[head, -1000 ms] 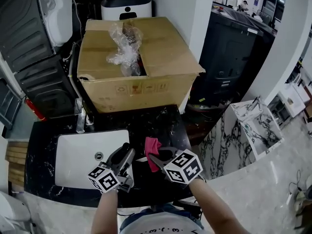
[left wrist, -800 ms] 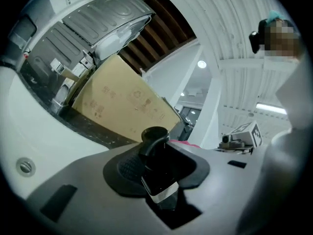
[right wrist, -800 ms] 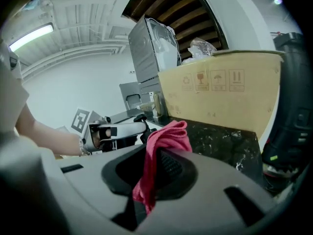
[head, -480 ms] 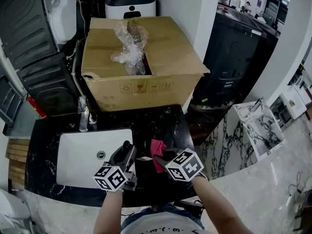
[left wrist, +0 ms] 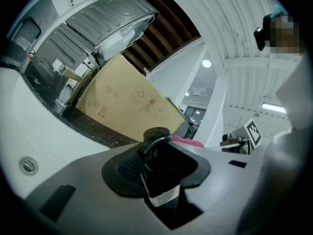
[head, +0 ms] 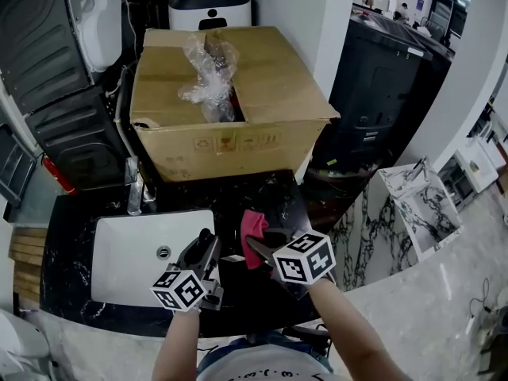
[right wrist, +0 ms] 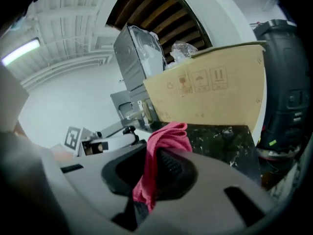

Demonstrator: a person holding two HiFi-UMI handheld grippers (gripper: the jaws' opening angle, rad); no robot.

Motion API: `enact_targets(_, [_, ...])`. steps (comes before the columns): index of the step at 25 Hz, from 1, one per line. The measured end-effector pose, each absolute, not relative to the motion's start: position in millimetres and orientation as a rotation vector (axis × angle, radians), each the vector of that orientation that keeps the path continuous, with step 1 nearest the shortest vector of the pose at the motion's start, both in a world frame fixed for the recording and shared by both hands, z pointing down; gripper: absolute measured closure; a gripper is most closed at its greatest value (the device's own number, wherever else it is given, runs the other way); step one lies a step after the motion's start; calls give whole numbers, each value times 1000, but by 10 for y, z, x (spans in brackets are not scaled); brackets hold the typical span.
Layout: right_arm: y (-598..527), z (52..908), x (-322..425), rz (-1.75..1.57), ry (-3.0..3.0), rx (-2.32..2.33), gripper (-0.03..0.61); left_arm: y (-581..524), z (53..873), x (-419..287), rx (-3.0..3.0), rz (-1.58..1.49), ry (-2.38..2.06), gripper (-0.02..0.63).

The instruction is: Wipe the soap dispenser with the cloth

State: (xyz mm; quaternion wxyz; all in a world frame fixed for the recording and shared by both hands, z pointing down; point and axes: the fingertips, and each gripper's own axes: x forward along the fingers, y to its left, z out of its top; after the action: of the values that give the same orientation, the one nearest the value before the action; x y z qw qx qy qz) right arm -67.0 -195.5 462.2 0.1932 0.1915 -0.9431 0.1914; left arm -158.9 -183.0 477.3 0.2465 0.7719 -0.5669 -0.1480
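A black soap dispenser with a pump top and a small white label sits between the jaws of my left gripper, which is shut on it and holds it level. In the head view that gripper hovers over the black counter at the sink's right edge. A pink cloth hangs pinched in my right gripper. In the head view the cloth sticks out of the right gripper, just right of the left gripper's tips. The dispenser is hard to make out in that view.
A white sink with a faucet is set in the black marble counter. A big cardboard box holding crumpled plastic wrap stands behind. The counter ends at the right, with floor below.
The right gripper has shifted a little away from me and to the right, carrying the pink cloth with it. The left gripper with the dispenser has hardly moved.
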Motion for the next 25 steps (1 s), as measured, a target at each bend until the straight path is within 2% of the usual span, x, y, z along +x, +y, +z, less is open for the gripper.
enact_targets(9, [-2095, 4607, -1033, 572, -2647, 526, 526, -1829, 4771, -1593, 2091, -387, -1567, 463])
enact_targets(19, [-2286, 5213, -520, 632, -2433, 707, 526, -1854, 4735, -1530, 2142, -354, -1569, 466])
enact_targets(25, [-2271, 5155, -334, 693, -2444, 796, 526, -1920, 4695, -1374, 2250, -291, -1492, 479])
